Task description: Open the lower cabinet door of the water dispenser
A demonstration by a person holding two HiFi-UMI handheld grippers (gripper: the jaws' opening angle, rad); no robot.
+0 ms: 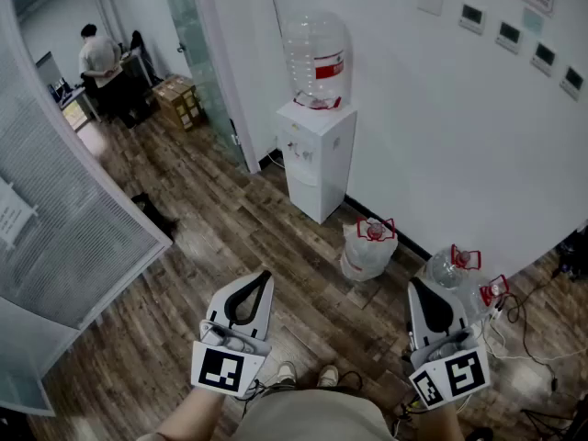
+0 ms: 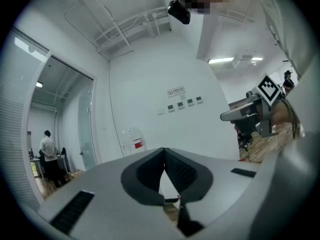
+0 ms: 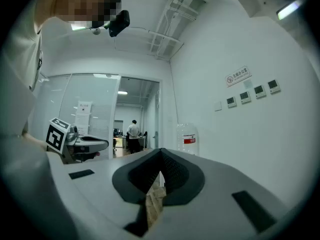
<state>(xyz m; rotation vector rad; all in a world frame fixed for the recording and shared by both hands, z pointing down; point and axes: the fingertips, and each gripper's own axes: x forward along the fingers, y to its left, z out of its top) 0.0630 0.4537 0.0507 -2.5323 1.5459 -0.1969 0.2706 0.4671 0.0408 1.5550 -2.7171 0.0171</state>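
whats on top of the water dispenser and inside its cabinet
A clear bottle with a red label stands on the water dispenser. Its lower cabinet door is shut, hiding the inside.

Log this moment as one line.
left gripper: shut, empty | right gripper: shut, empty | water dispenser: ahead, untouched, lower door closed

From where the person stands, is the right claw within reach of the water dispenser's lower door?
Probably not: the right claw is well short of the water dispenser, with floor between them.
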